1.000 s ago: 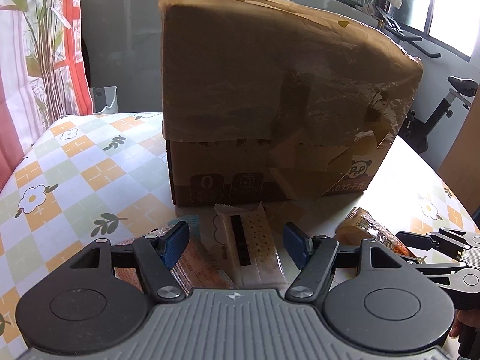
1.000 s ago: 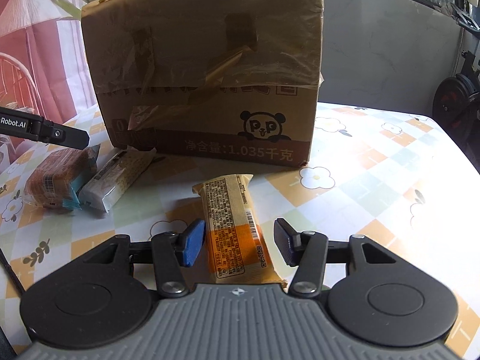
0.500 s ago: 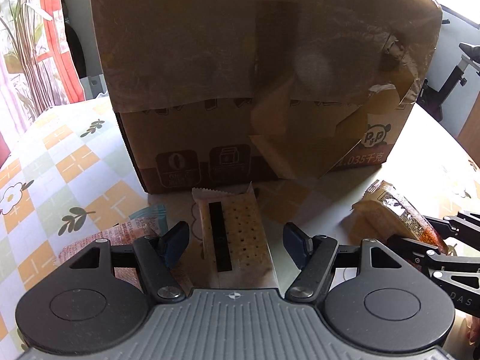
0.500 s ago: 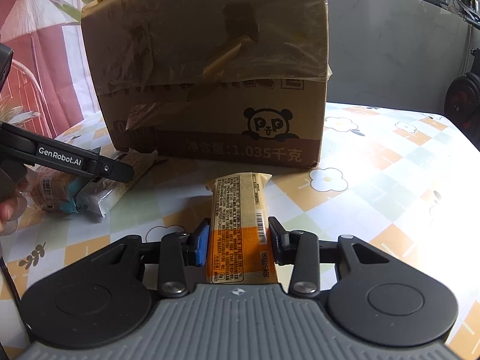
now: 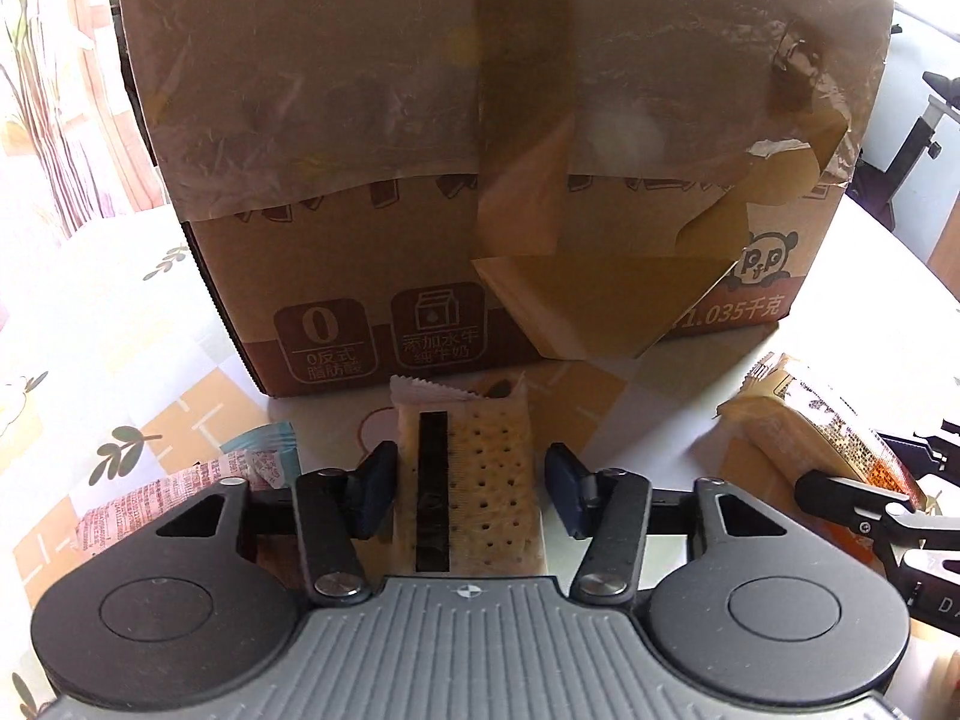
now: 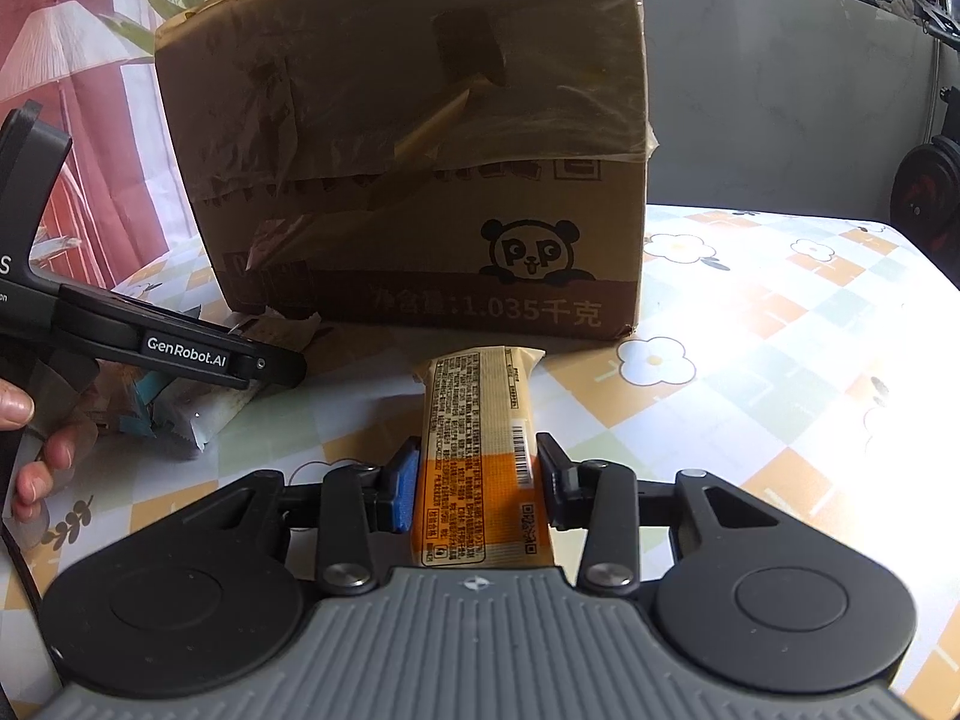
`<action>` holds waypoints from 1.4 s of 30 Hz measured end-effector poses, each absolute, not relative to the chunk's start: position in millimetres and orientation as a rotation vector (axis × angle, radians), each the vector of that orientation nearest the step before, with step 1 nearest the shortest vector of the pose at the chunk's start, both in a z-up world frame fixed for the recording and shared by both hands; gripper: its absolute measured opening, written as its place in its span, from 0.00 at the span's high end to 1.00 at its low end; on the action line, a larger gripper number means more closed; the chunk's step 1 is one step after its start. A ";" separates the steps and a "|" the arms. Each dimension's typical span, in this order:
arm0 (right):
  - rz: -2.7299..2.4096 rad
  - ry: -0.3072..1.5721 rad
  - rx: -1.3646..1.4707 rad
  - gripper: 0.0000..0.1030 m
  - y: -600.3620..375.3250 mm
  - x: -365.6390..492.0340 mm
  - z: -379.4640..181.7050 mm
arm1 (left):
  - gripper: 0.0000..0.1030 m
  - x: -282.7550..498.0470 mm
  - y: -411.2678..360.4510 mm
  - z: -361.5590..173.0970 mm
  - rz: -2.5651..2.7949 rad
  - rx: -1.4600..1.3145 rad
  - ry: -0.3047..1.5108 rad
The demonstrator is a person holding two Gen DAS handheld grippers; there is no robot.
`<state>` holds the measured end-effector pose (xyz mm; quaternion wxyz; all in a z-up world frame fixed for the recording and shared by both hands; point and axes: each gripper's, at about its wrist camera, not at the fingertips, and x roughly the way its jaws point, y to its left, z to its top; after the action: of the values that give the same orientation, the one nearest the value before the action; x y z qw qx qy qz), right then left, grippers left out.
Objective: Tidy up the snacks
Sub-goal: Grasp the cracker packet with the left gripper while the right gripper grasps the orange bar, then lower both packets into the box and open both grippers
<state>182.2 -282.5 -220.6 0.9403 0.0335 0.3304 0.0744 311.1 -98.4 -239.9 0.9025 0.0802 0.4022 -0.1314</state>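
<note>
Judging from how things lie, barely begun: every visible snack on the flowered tablecloth (image 6: 798, 324), none seen going into the cardboard box (image 6: 420, 138), whose open or closed top cannot be told from either view. Pinched between the pads of the right gripper (image 6: 477, 483), an orange-and-cream snack bar (image 6: 480, 444), its far end pointing at the box's printed panda face and apparently resting on the cloth just short of it. Straddled by the left gripper (image 5: 468, 489), a clear-wrapped cracker packet (image 5: 474, 468) lying lengthwise with its crimped end touching the foot of the box; left pad against the wrapper, right pad a little apart, so parted and no firm hold yet. Beside that packet toward the table's left edge, a pink printed packet (image 5: 162, 498) partly under the gripper body. Remaining, by estimate: closing on the cracker packet, lifting both snacks, placing them, then collecting the pink packet.
</note>
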 end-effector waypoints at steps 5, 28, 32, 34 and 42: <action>0.152 0.672 0.085 0.61 -284.1 182.1 -220.4 | 0.53 295.0 -93.5 -234.8 -0.310 0.141 0.830; 0.159 0.582 0.176 0.62 -294.6 161.9 -184.6 | 0.53 242.8 -55.7 -160.0 -0.352 0.001 0.638; 0.178 0.487 0.170 0.62 -293.8 159.2 -146.2 | 0.53 241.5 -45.3 -130.9 -0.350 -0.044 0.554; 0.194 0.428 0.161 0.62 -293.5 160.2 -122.8 | 0.53 243.1 -42.1 -113.8 -0.359 -0.058 0.508; 0.239 0.279 0.120 0.62 -295.2 201.6 -36.1 | 0.53 270.9 -41.9 -43.7 -0.416 -0.057 0.362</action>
<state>201.7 -295.2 -36.1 0.9814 0.0596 0.1385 0.1189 270.9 -41.9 -43.7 0.9618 -0.0281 0.1786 -0.2056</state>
